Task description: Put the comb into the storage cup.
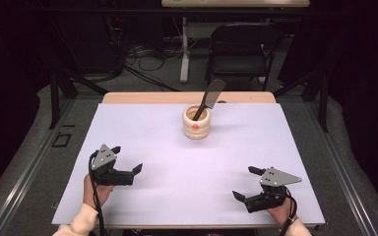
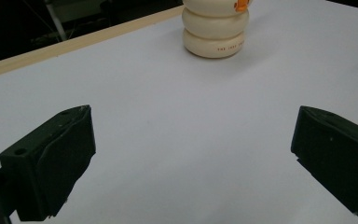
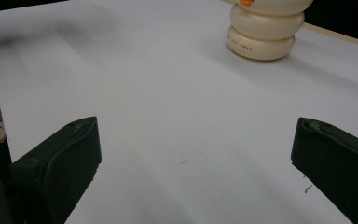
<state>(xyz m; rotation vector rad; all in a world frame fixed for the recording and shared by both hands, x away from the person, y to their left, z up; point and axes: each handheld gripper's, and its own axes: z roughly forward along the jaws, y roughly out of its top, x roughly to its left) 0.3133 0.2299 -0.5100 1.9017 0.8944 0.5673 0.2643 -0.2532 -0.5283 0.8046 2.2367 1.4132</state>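
From the high view, a cream ribbed holder (image 1: pixel 196 122) stands upright toward the far middle of the white table (image 1: pixel 142 142), an orange spot on its near side. A dark spatula (image 1: pixel 209 98) sits in it, blade up, leaning to the right. The left gripper (image 1: pixel 126 159) rests at the near left and the right gripper (image 1: pixel 241 183) at the near right, each in a hand, jaws spread wide with nothing between them, both well apart from the holder.

In the left gripper view, the holder (image 2: pixel 216 30) sits far ahead, right of centre; small dark lettering runs along its lowest ring, beginning "THE", the rest too small to read.

In the right gripper view, the holder (image 3: pixel 265 30) stands at the far right; its bottom-ring print is blurred.
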